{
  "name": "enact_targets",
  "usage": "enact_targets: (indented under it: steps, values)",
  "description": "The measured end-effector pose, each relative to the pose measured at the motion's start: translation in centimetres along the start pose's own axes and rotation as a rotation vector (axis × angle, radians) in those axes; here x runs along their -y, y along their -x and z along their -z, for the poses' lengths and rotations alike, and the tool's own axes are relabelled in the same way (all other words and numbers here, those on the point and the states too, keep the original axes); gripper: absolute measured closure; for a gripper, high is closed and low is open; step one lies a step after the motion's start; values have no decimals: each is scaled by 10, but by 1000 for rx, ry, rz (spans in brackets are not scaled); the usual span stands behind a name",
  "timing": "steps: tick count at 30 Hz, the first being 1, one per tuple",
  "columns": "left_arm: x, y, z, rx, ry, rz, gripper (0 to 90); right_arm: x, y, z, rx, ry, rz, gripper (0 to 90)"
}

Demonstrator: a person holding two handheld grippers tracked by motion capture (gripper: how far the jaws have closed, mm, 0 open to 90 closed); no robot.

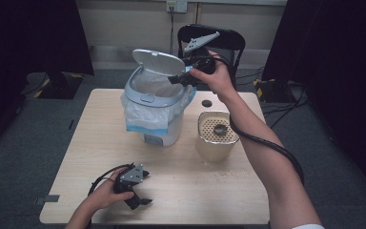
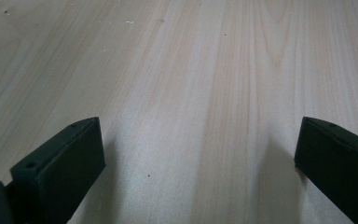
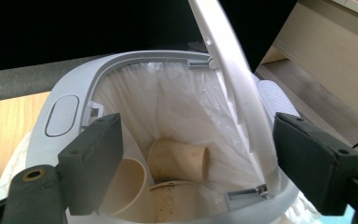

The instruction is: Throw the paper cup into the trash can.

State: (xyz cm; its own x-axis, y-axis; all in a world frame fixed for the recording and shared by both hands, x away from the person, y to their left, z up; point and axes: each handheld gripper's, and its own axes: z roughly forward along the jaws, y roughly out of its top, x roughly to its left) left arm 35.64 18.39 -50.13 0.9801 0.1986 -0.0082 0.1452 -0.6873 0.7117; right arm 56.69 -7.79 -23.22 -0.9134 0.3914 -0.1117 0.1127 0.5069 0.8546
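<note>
Right tool (image 3: 193, 154), jaws apart and empty, was held over the bin (image 1: 155, 102) at upper centre; its thin lid (image 1: 158, 61) was judged light and flexible, best taken at the rim; left tool (image 2: 193, 156) was rested on the desk (image 1: 195, 191), jaws apart

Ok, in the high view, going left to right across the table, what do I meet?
Left gripper resting open near the front edge → white lidded bin with its lid up and a plastic liner → small dark disc → beige perforated-top container; the right gripper hovers over the bin's opening.
</note>
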Motion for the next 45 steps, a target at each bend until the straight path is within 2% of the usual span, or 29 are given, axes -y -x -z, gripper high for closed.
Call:
enact_targets:
  steps: [13, 18, 28, 33, 45]
  values:
    - [0, 0, 0, 2, 0, 0, 9, 4, -6, -6, -28, 20, -45, 141]
    - [0, 0, 0, 2, -1, -1, 9, 3, -9, -8, -27, 18, -46, 139]
    - [0, 0, 0, 1, -1, 0, 9, 2, -16, -11, -56, 9, -45, 140]
    - [0, 0, 0, 0, -1, 1, 9, 3, -21, -14, -53, 14, -42, 138]
    - [0, 0, 0, -1, -3, -2, 9, 3, -27, -18, -82, 21, -47, 138]
